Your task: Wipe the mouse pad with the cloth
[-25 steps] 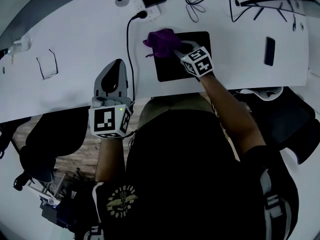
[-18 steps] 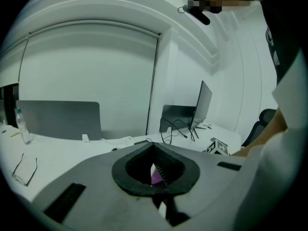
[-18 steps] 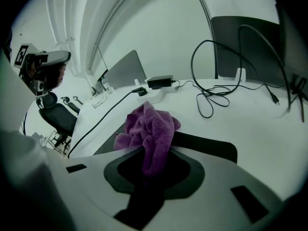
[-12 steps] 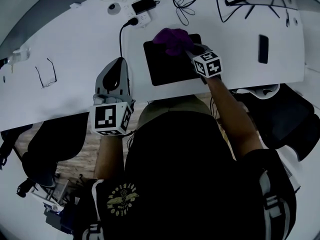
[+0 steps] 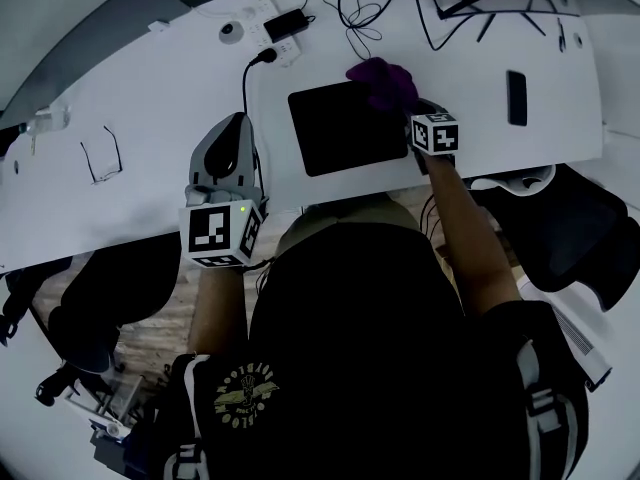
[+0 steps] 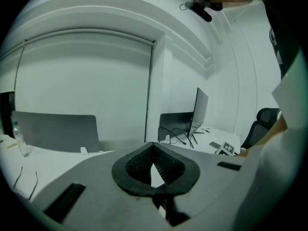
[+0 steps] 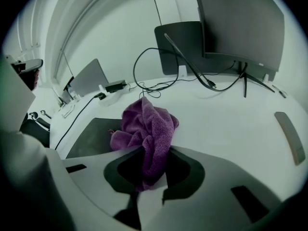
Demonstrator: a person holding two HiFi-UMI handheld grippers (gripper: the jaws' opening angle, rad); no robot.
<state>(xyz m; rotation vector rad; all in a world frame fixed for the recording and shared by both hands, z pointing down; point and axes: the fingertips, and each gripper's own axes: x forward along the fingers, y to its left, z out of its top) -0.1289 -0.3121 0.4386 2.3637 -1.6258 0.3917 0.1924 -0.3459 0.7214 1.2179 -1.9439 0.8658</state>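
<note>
The black mouse pad point(image 5: 343, 128) lies on the white desk point(image 5: 150, 98) in front of the person. A crumpled purple cloth point(image 5: 383, 84) sits at the pad's far right corner, partly over its edge. My right gripper point(image 5: 404, 105) is shut on the cloth. In the right gripper view the cloth point(image 7: 148, 127) hangs bunched between the jaws of the right gripper point(image 7: 151, 174), with the pad point(image 7: 90, 137) to the left. My left gripper point(image 5: 232, 133) rests at the desk's near edge, left of the pad. In the left gripper view the left gripper point(image 6: 154, 163) is shut and holds nothing.
Glasses point(image 5: 101, 154) lie at the left of the desk. A power strip with a black adapter point(image 5: 281, 20) and tangled cables point(image 5: 380, 3) sit behind the pad. A dark phone point(image 5: 515, 96) lies at the right. A monitor point(image 7: 238, 25) stands at the back.
My right gripper has dragged the cloth rightward across the far side of the pad, from its left corner to its right corner. The left gripper has stayed in place.
</note>
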